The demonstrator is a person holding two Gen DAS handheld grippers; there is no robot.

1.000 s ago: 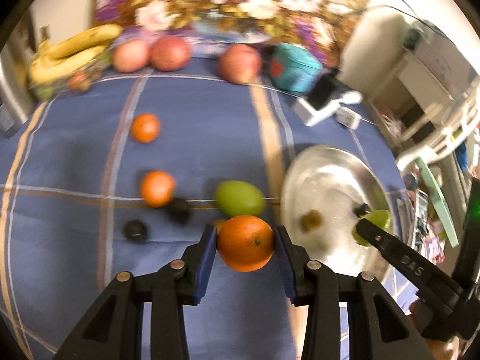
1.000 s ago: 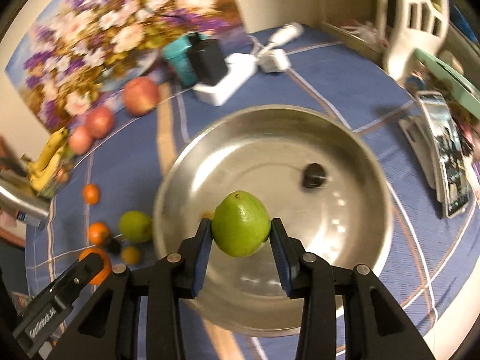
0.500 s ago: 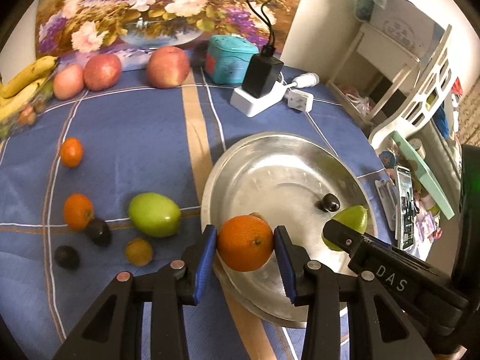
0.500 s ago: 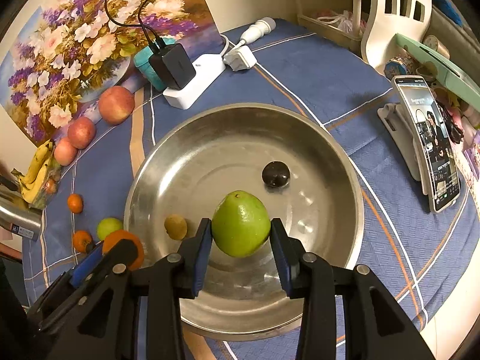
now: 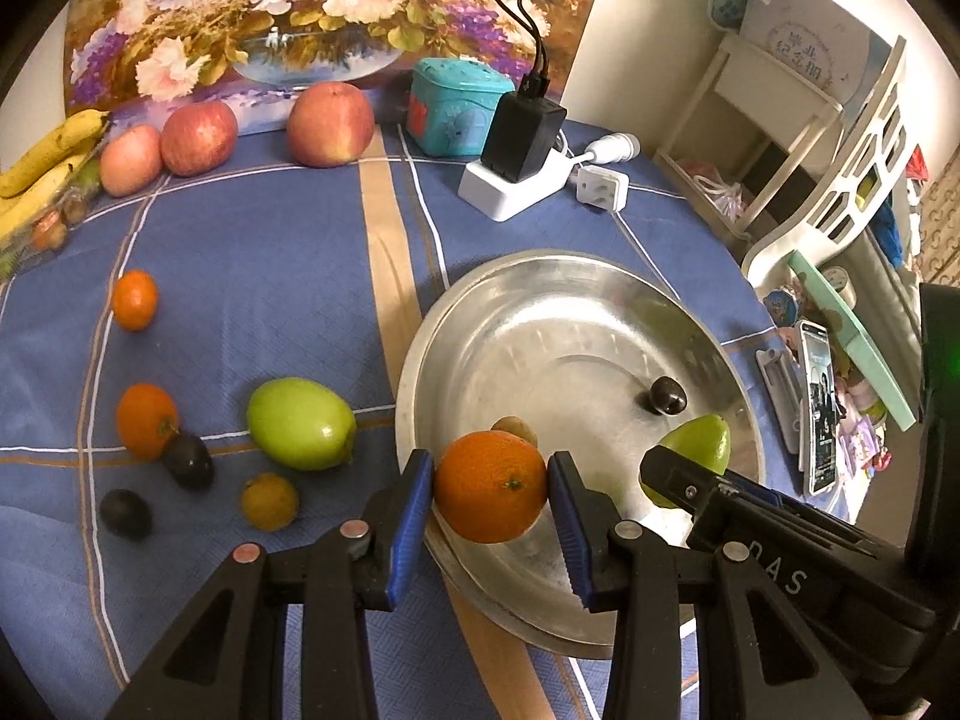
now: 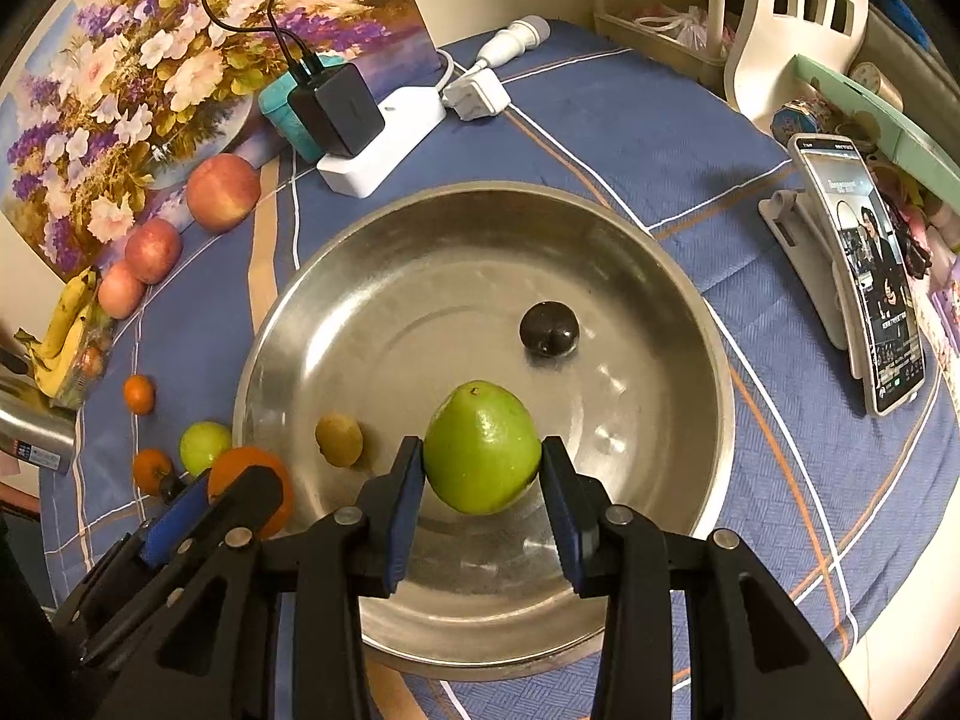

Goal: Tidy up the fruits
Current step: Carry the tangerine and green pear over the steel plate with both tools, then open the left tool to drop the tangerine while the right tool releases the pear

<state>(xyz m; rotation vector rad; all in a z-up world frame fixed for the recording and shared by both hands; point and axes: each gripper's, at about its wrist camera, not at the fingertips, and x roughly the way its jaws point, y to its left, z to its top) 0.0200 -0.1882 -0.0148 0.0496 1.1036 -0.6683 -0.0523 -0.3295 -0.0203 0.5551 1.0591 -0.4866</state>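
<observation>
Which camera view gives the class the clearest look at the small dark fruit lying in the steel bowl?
The right wrist view: the dark fruit lies unobstructed, seen from above, on the bowl floor beyond the held green fruit. In the left wrist view the same dark fruit appears smaller, more side-on, though still unhidden.

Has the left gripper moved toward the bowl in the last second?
Yes. The left gripper, clamped on the orange, has moved right, from over the cloth to the bowl's near rim.
</observation>
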